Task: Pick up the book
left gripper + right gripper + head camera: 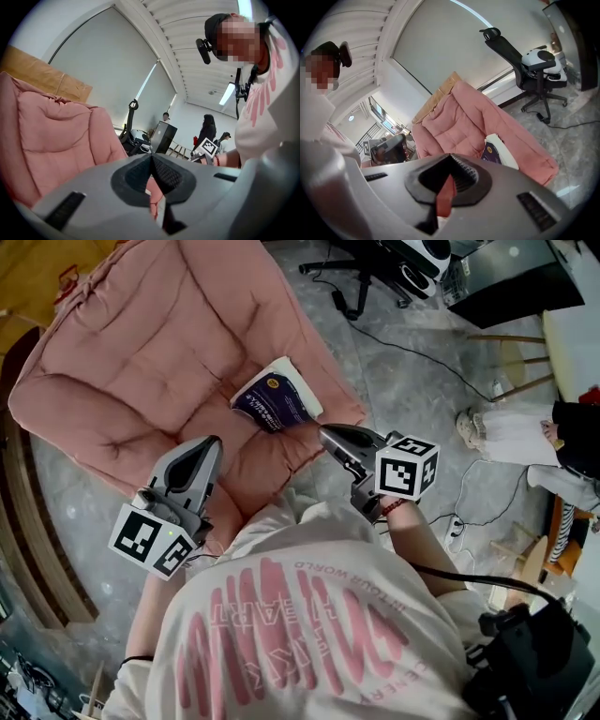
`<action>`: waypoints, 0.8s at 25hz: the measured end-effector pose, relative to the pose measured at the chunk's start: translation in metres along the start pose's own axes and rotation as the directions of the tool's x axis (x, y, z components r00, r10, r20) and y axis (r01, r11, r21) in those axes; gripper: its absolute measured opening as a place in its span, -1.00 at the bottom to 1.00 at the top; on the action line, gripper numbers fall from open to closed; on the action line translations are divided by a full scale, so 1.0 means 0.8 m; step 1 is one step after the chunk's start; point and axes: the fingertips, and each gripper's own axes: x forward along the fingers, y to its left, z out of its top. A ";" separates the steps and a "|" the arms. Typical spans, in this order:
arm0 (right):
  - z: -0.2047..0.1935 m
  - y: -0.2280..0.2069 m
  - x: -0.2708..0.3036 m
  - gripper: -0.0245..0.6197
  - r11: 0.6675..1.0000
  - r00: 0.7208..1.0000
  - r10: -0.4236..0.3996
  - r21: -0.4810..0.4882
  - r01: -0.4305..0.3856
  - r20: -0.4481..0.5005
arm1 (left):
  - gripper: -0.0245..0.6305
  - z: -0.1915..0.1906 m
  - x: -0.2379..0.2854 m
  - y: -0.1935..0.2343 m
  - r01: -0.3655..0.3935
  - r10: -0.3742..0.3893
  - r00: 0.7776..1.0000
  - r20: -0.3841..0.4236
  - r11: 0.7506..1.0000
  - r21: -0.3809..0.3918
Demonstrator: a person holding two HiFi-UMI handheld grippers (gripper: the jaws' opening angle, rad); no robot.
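Approach stage: the book (pixel 277 401) lies on the pink armchair (pixel 141 352), while the left gripper (pixel 212 442) and right gripper (pixel 327 435) near it have jaws closed and empty, so they likely must open before grasping.

The book (pixel 277 401) lies on the armchair (pixel 141 343) seat, just ahead of both pairs of jaws, between the left gripper (pixel 212 442) and the right gripper (pixel 325 433).

You had bare pink cushion open between your left gripper (pixel 212 443) and your right gripper (pixel 326 434), leading straight to the book (pixel 274 399) on the seat of the armchair (pixel 141 334). Its padded side (pixel 47 395) rose on the left. The office chair (pixel 534 75) and floor cable (pixel 576 125) stood well apart, beyond the seat's far right edge.
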 end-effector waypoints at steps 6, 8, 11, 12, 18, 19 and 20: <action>-0.003 -0.031 -0.012 -0.89 0.994 0.993 -0.092 -0.053 0.096 0.073 | -0.91 0.015 -0.001 0.016 -0.011 0.011 1.000 0.007 0.999 0.032; -0.005 -0.041 -0.014 -0.89 0.991 0.991 -0.092 -0.092 0.102 0.098 | -0.91 0.018 -0.008 0.026 -0.034 0.034 0.999 0.016 0.999 0.027; -0.021 -0.071 -0.016 -0.89 0.987 0.987 -0.128 -0.087 0.137 0.102 | -0.91 0.014 -0.020 0.032 -0.066 0.066 0.998 0.012 0.997 0.030; -0.026 -0.081 -0.017 -0.89 0.987 0.985 -0.136 -0.070 0.143 0.103 | -0.91 0.013 -0.024 0.033 -0.076 0.076 0.997 0.009 0.996 0.037; -0.056 -0.124 -0.010 -0.89 0.983 0.983 -0.172 -0.052 0.175 0.058 | -0.91 0.014 -0.049 0.025 -0.157 0.156 0.987 0.023 0.987 0.034; -0.061 -0.131 -0.008 -0.89 0.982 0.983 -0.177 -0.051 0.179 0.042 | -0.91 0.013 -0.050 0.022 -0.165 0.165 0.986 0.017 0.986 0.035; -0.066 -0.139 -0.004 -0.89 0.982 0.983 -0.183 -0.051 0.184 0.023 | -0.91 0.011 -0.050 0.019 -0.173 0.173 0.985 0.007 0.984 0.037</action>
